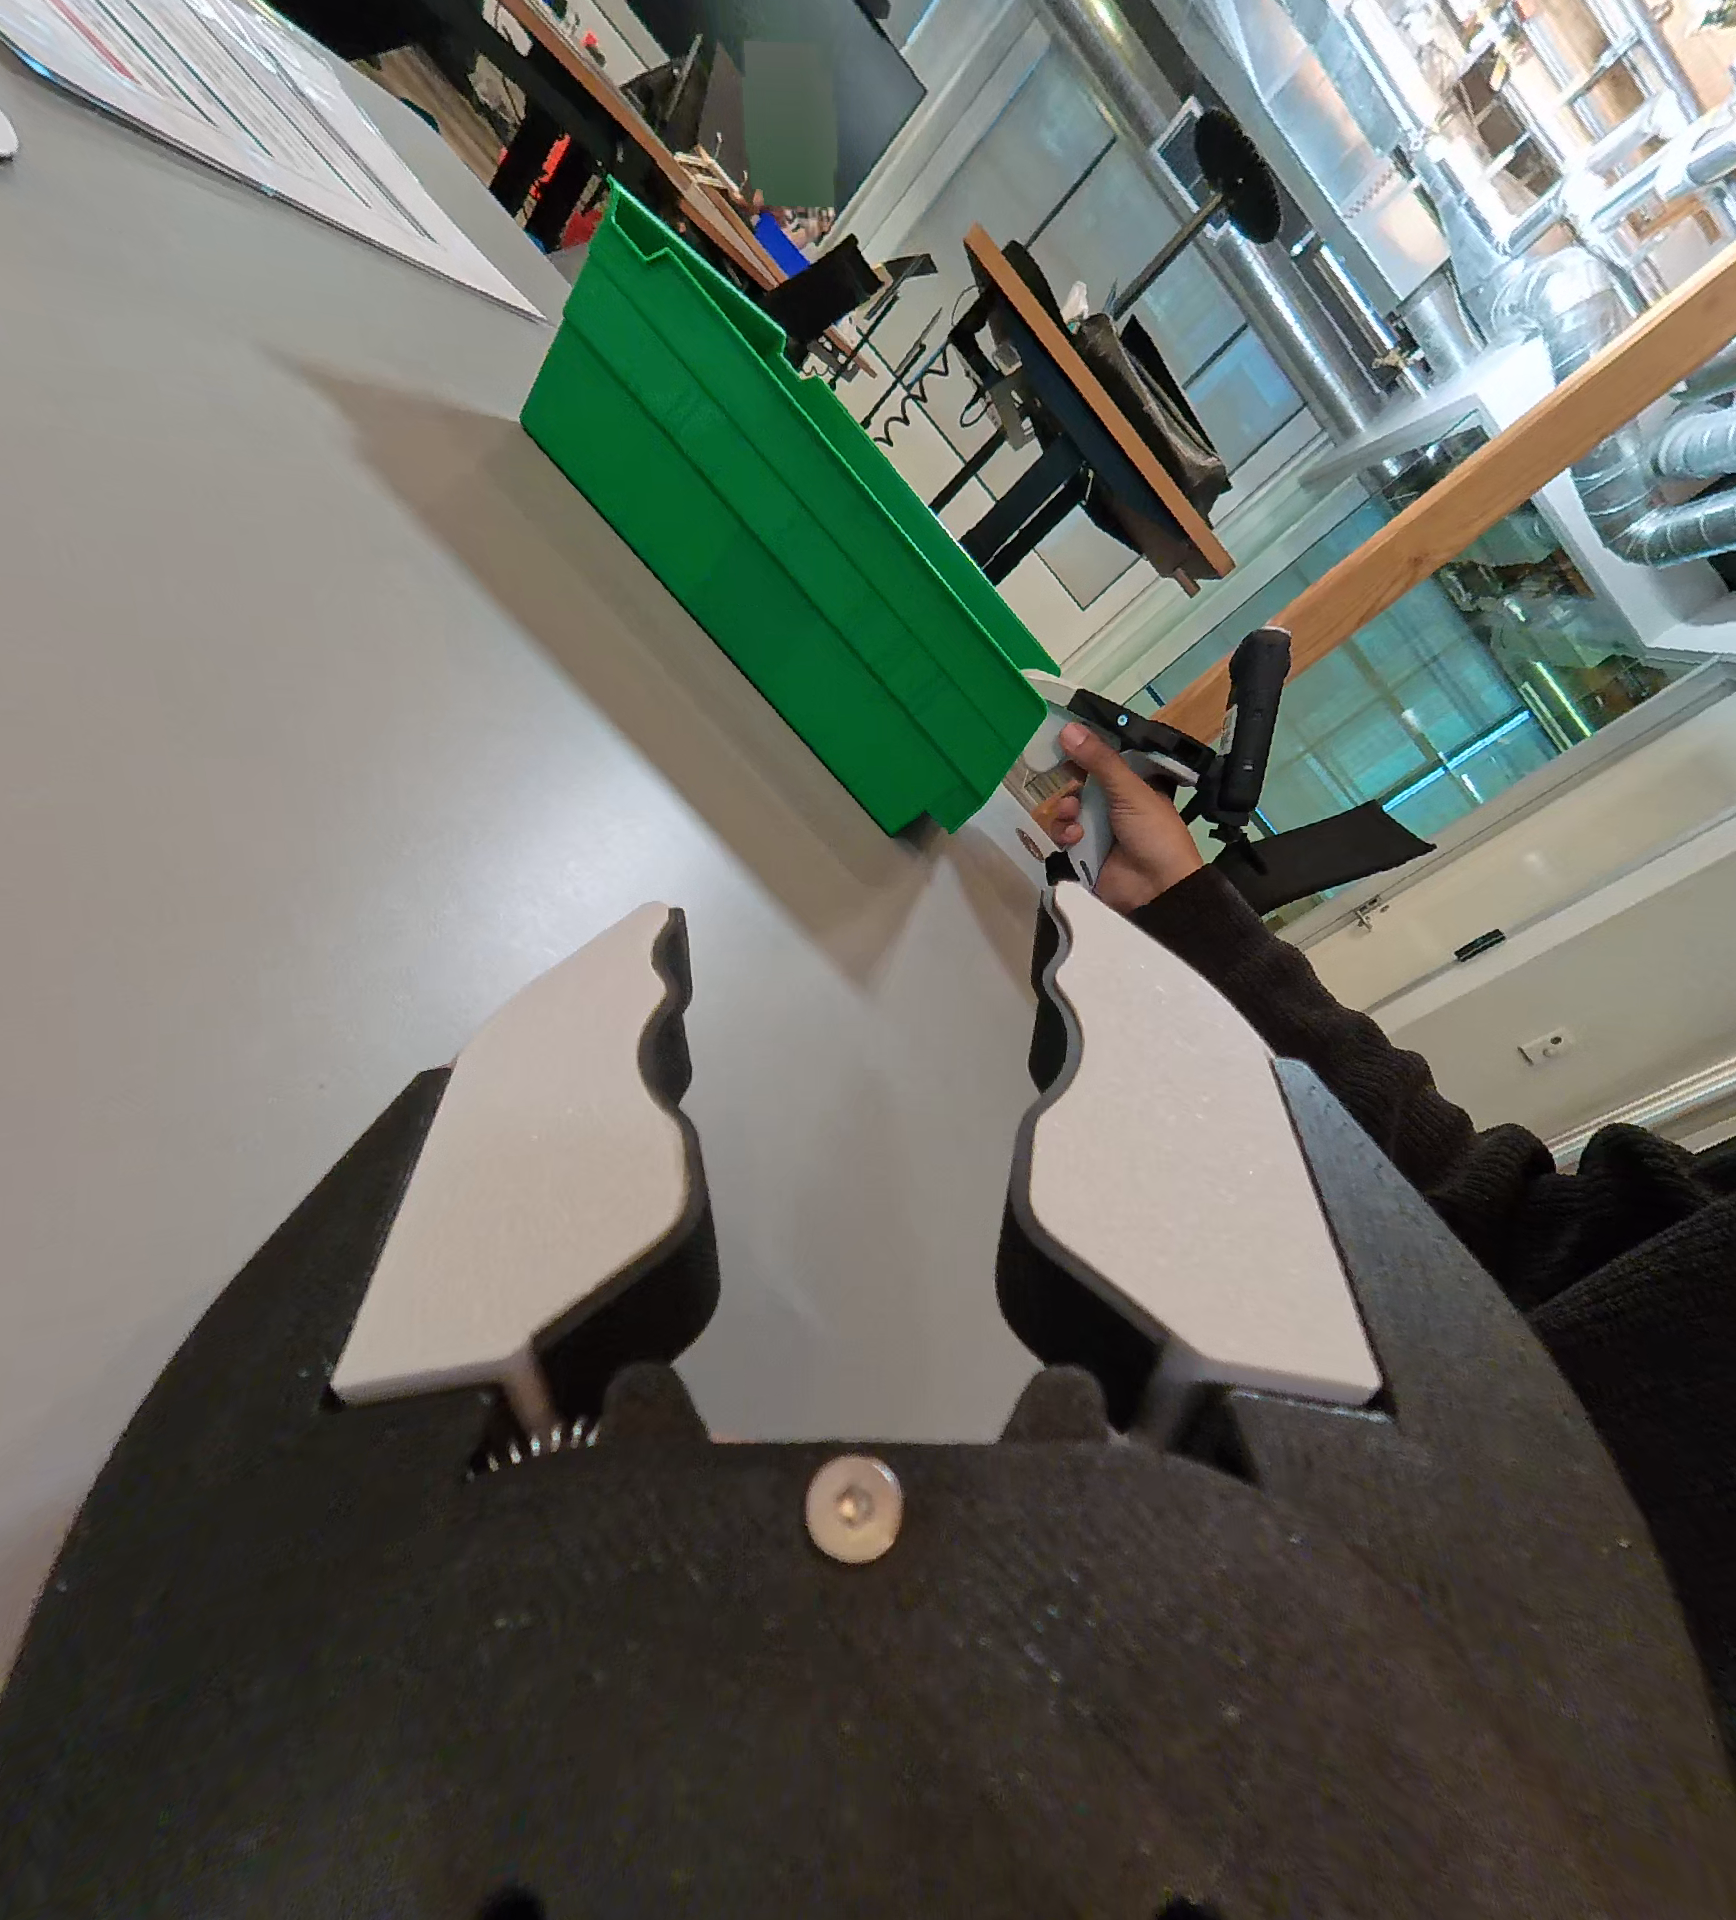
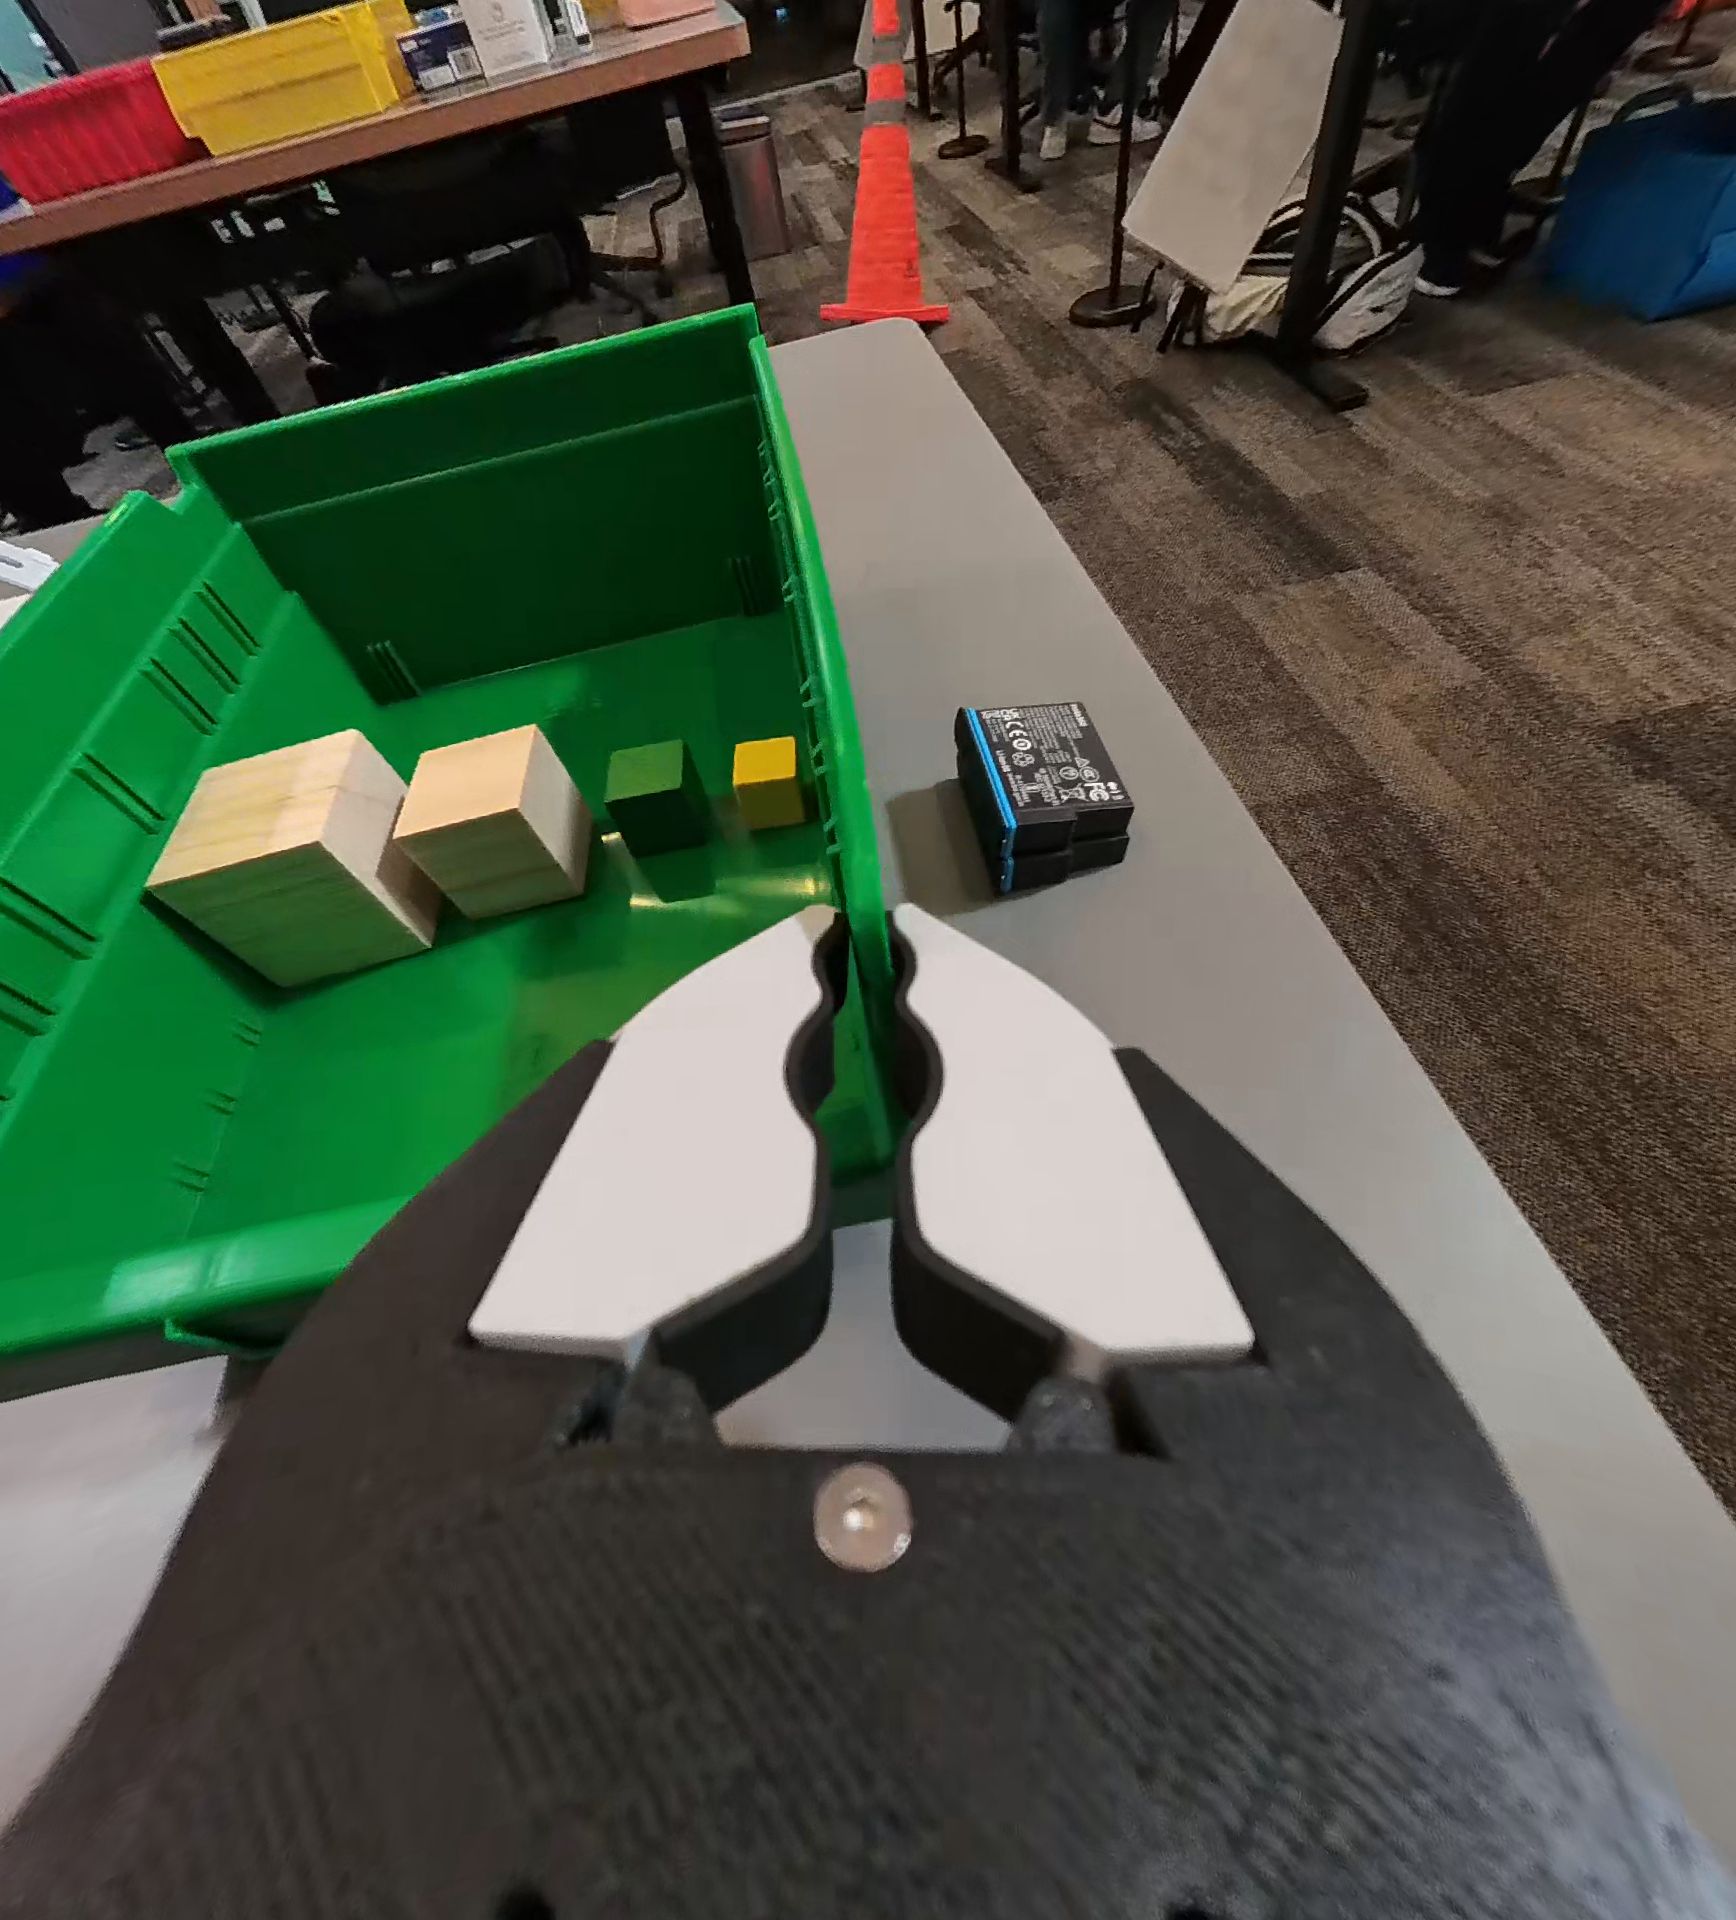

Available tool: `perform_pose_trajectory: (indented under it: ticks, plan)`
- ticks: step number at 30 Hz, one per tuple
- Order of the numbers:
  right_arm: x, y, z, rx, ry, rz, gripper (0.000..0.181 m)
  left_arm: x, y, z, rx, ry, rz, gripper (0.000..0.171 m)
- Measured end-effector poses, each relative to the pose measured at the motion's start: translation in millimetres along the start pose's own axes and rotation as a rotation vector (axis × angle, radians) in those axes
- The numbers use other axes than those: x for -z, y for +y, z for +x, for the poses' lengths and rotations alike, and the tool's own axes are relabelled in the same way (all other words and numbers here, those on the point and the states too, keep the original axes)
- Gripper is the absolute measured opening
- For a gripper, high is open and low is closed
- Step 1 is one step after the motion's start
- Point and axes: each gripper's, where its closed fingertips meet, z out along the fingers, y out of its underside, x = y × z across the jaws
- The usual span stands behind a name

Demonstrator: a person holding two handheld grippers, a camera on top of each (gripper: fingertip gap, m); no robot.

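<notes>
My right gripper [image 2: 862,930] is shut on the right side wall of a green plastic bin [image 2: 490,540], one finger inside and one outside. The bin looks tilted up on that side. Inside lie two pale wooden blocks [image 2: 292,852] [image 2: 495,821], a dark green block [image 2: 656,795] and a yellow block [image 2: 767,781]. My left gripper [image 1: 859,925] is open and empty above the grey table [image 1: 220,727], short of the bin's [image 1: 781,561] outer side. In the left wrist view a hand [image 1: 1124,831] holds the right gripper at the bin's near end.
A small stack of black battery packs [image 2: 1046,795] lies on the table right of the bin, near the table's right edge. White sheets [image 1: 251,135] lie at the far left of the table. An orange cone [image 2: 885,197], desks and coloured bins stand beyond.
</notes>
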Motion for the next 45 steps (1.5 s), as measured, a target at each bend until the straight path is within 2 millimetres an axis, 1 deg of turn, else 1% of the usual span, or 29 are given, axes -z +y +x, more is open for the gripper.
perform_pose_trajectory:
  ticks: [6, 13, 24, 29, 33, 37, 41, 45]
  plan:
    - [0, 0, -2, -0.076, -0.038, -0.010, 0.005, -1, 2, 0, -0.001, 0.003, -0.012, 0.064]
    - [1, 0, -7, -0.044, -0.062, -0.020, 0.004, -2, 4, 0, 0.010, 0.005, -0.024, 0.064]
    - [3, 5, -23, -0.029, -0.172, -0.039, 0.005, -3, 9, -1, 0.024, 0.016, -0.052, 0.063]
    - [3, 5, -24, -0.036, -0.177, -0.038, 0.005, -3, 9, -1, 0.031, 0.018, -0.052, 0.063]
    - [0, 2, -22, -0.067, -0.161, -0.034, 0.006, -5, 13, -1, 0.033, 0.020, -0.069, 0.063]
    - [-3, 2, -27, -0.077, -0.172, -0.033, 0.020, -7, 19, 2, 0.009, 0.026, -0.101, 0.063]
    - [-6, 6, -26, -0.053, -0.147, -0.052, 0.025, -8, 21, 3, -0.006, 0.028, -0.111, 0.064]
    - [-8, 10, -29, -0.079, -0.172, -0.068, 0.027, -8, 21, 2, 0.003, 0.029, -0.111, 0.063]
